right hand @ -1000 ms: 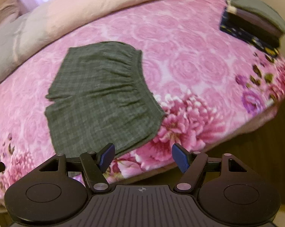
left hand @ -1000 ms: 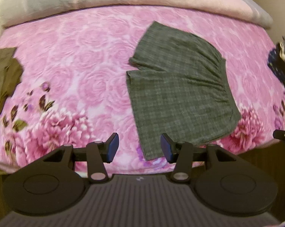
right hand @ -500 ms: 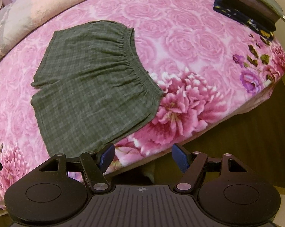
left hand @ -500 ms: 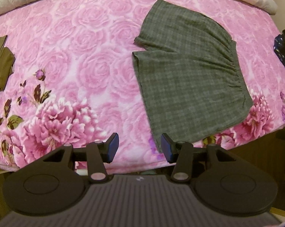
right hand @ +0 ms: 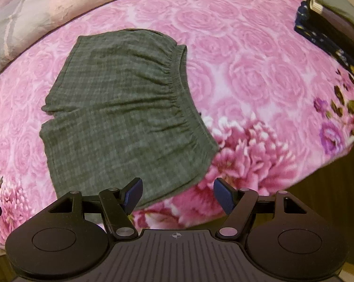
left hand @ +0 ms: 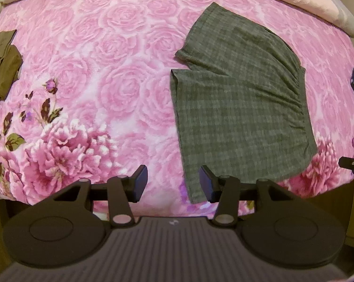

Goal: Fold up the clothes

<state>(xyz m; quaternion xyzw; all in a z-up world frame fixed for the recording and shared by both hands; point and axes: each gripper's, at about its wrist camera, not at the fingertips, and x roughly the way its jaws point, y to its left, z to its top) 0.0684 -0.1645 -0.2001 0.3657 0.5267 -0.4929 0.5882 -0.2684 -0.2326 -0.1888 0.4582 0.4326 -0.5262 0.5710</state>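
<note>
The left tool (left hand: 172, 183) and right tool (right hand: 178, 196) both hover level, jaws spread wide, gripping nothing.

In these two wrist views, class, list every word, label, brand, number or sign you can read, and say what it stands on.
No readable text anywhere.
Left gripper: a small pale mark on its body, too blurred to read.
Right gripper: a small crosshair symbol on its body, no letters.
Plaid shorts, floral bedspread, folded clothes stack: patterns only, no wording.
</note>
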